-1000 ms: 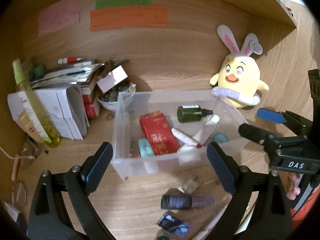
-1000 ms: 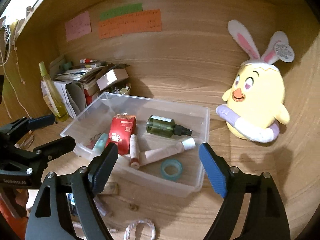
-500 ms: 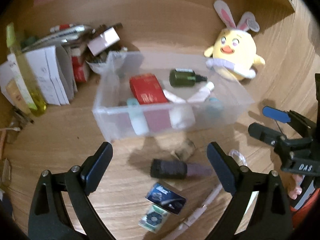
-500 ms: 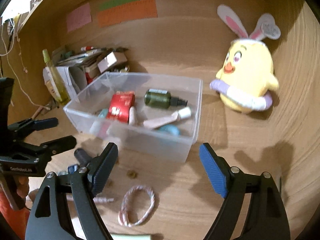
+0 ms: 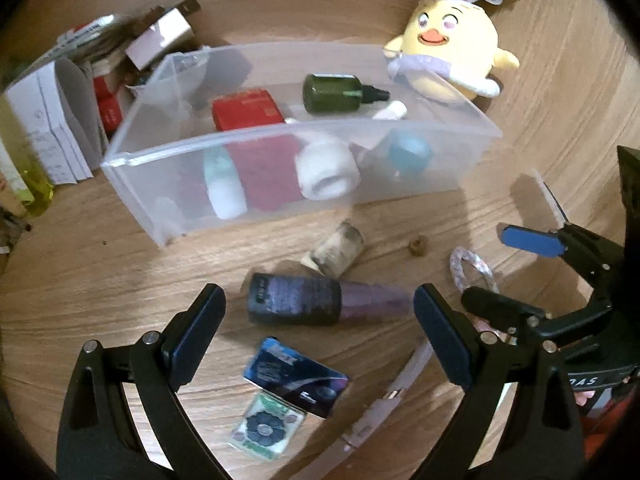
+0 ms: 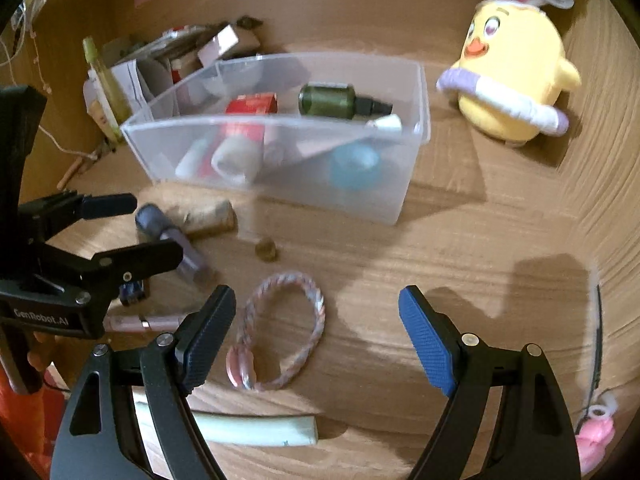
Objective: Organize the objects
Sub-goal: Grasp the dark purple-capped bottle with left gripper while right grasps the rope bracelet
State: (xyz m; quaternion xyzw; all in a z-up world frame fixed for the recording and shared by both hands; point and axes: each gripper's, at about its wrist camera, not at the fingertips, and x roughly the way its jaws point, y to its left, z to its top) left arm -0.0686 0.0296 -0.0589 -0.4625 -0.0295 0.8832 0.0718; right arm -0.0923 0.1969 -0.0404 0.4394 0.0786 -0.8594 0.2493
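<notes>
A clear plastic bin [image 5: 280,160] [image 6: 384,204] on the wooden desk holds a green bottle [image 5: 334,93] [image 6: 328,100], a red box [image 5: 246,114], white tubes and a teal tape roll [image 6: 354,166]. In front of it lie a dark purple bottle [image 5: 294,305] [image 6: 168,236], a cork [image 5: 338,248] [image 6: 208,216], a blue card [image 5: 296,376], a small green packet [image 5: 266,426] and a pink-white rope loop [image 6: 280,332] [image 5: 468,268]. My left gripper [image 5: 320,344] is open, just before the purple bottle. My right gripper [image 6: 316,340] is open over the rope loop.
A yellow bunny-eared plush [image 5: 448,52] [image 6: 516,80] sits right of the bin. Boxes, papers and a yellow-green bottle [image 6: 106,80] crowd the back left. A pale tube [image 6: 248,428] and a pink pen [image 6: 140,322] lie near the front edge. A pink toy [image 6: 596,436] sits far right.
Both grippers have pulled back and tilted down from the bin, bringing the loose items in front of it into view. Both stay open.
</notes>
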